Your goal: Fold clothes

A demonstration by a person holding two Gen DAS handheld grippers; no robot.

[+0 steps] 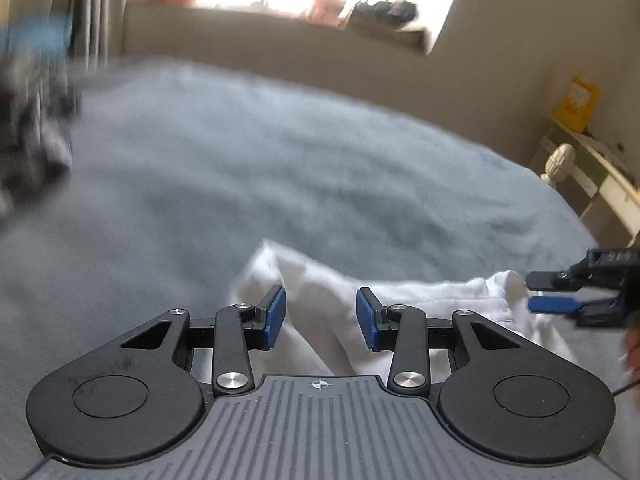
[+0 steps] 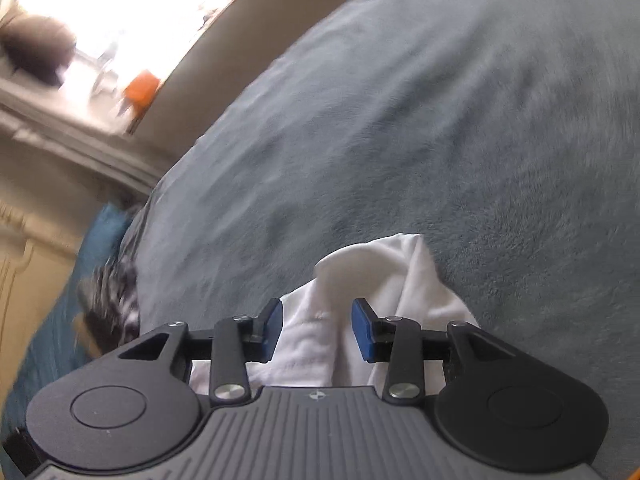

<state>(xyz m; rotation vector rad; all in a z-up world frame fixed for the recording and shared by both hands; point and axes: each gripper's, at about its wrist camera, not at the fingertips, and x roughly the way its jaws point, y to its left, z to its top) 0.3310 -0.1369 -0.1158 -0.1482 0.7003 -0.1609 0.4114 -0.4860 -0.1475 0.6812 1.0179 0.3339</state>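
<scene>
A crumpled white garment (image 1: 320, 312) is seen lying on the grey-blue bed cover (image 1: 280, 168). The left tool (image 1: 321, 316) is held partly open above it, nothing gripped. The right tool (image 2: 318, 330) is likewise parted, with cloth between its pads (image 2: 362, 330) but not pinched.

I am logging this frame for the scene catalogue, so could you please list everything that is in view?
white garment: one, white, crumpled on the blanket just beyond both grippers.
blanket: one, grey-blue, covers the bed.
patterned pile: one, black and white, blurred, at the bed's edge.
yellow box: one, yellow, on the side shelf by the wall.
window sill: one, beige, blurred orange and dark items on it.
left gripper: one, black with blue pads, jaws apart over the garment.
right gripper: one, black with blue pads, jaws apart, cloth between them.
</scene>
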